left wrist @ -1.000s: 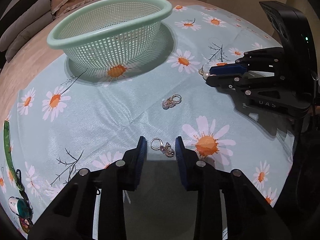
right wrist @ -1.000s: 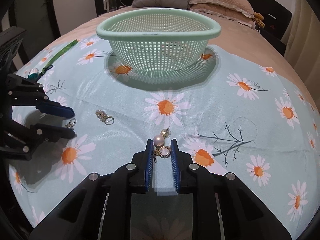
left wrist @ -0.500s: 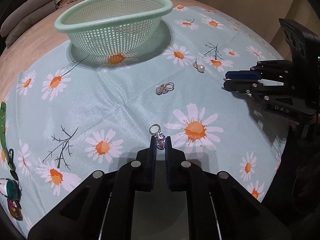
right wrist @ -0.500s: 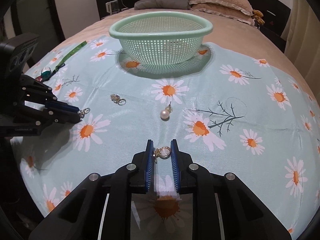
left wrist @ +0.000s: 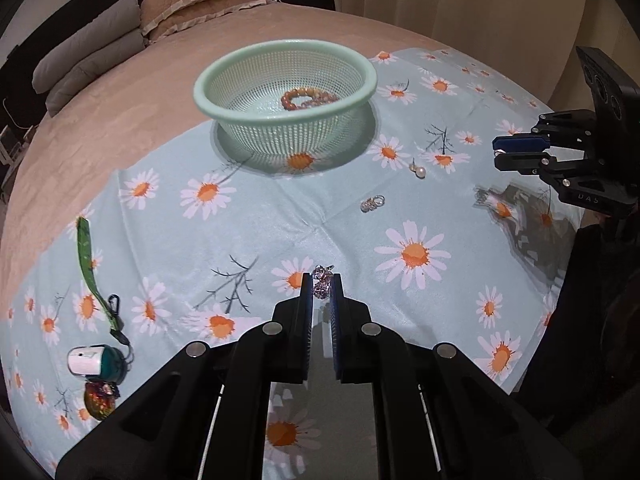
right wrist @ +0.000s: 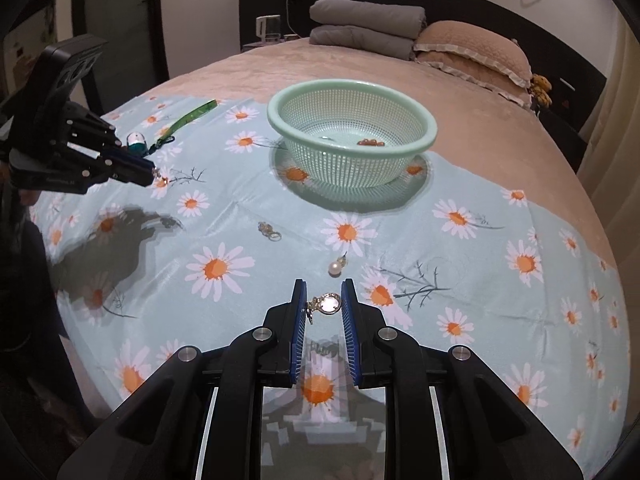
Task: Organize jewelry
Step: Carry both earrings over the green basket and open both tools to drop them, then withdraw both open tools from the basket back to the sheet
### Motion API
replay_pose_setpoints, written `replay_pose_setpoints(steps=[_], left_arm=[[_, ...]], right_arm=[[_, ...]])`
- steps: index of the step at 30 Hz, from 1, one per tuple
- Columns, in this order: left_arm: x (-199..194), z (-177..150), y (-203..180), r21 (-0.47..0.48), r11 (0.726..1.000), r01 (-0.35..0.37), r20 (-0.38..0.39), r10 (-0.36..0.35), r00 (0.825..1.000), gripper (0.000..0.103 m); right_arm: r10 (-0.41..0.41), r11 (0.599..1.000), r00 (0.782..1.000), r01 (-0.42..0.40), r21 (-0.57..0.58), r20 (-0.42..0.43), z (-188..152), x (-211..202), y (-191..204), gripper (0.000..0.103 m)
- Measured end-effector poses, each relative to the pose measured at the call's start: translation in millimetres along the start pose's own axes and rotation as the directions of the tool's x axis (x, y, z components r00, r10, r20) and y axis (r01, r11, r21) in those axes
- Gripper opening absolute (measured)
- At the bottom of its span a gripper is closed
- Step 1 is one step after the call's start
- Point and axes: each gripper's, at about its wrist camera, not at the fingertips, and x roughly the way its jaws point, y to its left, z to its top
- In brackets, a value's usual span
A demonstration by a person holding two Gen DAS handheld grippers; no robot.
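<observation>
Left hand-held gripper [left wrist: 322, 286] is clamped on a sparkly crystal drop earring [left wrist: 322, 280]; right hand-held gripper [right wrist: 324, 304] is pinched on a gold-hooked pearl earring [right wrist: 325, 304]. Both are off the daisy-print cloth [left wrist: 256, 232]. The mint-green mesh plastic basket [left wrist: 224, 98] lies dead ahead and further up the bed for both, neither clearly nearer.
</observation>
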Motion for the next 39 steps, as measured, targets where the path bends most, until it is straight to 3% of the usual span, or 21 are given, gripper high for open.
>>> replay_pose_setpoints(steps=[7, 16, 25, 34, 35, 36, 37, 38, 39], left_arm=[[-35, 42, 21, 0.015, 0.998, -0.063, 0.071, 0.062, 0.996, 0.008], [-63, 103, 39, 0.035, 0.995, -0.09, 0.168, 0.083, 0.982, 0.008], [-17, 152, 44, 0.099, 0.994, -0.045, 0.157, 0.029, 0.987, 0.008], [46, 175, 55, 0.12, 0.993, 0.002, 0.136, -0.019, 0.99, 0.009], [53, 177, 58, 0.109, 0.994, 0.007, 0.134, -0.022, 0.991, 0.011], [59, 179, 60, 0.097, 0.995, 0.007, 0.135, -0.021, 0.991, 0.015], [63, 179, 61, 0.085, 0.996, 0.0, 0.136, -0.011, 0.991, 0.038], [65, 179, 63, 0.071, 0.997, -0.021, 0.145, 0.01, 0.989, 0.074], [65, 178, 64, 0.059, 0.997, -0.044, 0.161, 0.034, 0.986, 0.08]], right_arm=[[-0.058, 0.992, 0.996, 0.064, -0.105, 0.061, 47, -38, -18, 0.017], [-0.007, 0.988, 0.99, 0.029, -0.15, 0.142, 108, -44, -39, 0.017], [0.045, 0.982, 0.988, -0.016, -0.19, 0.148, 151, 11, -49, 0.017], [0.087, 0.973, 0.989, -0.059, -0.223, 0.116, 158, 81, -62, 0.017], [0.086, 0.974, 0.989, -0.058, -0.219, 0.122, 158, 87, -63, 0.019], [0.075, 0.976, 0.989, -0.046, -0.212, 0.131, 157, 92, -66, 0.031], [0.054, 0.979, 0.988, -0.024, -0.204, 0.145, 155, 95, -67, 0.044], [0.028, 0.982, 0.985, 0.005, -0.19, 0.169, 153, 96, -69, 0.075], [0.008, 0.985, 0.98, 0.027, -0.173, 0.198, 149, 94, -71, 0.085]])
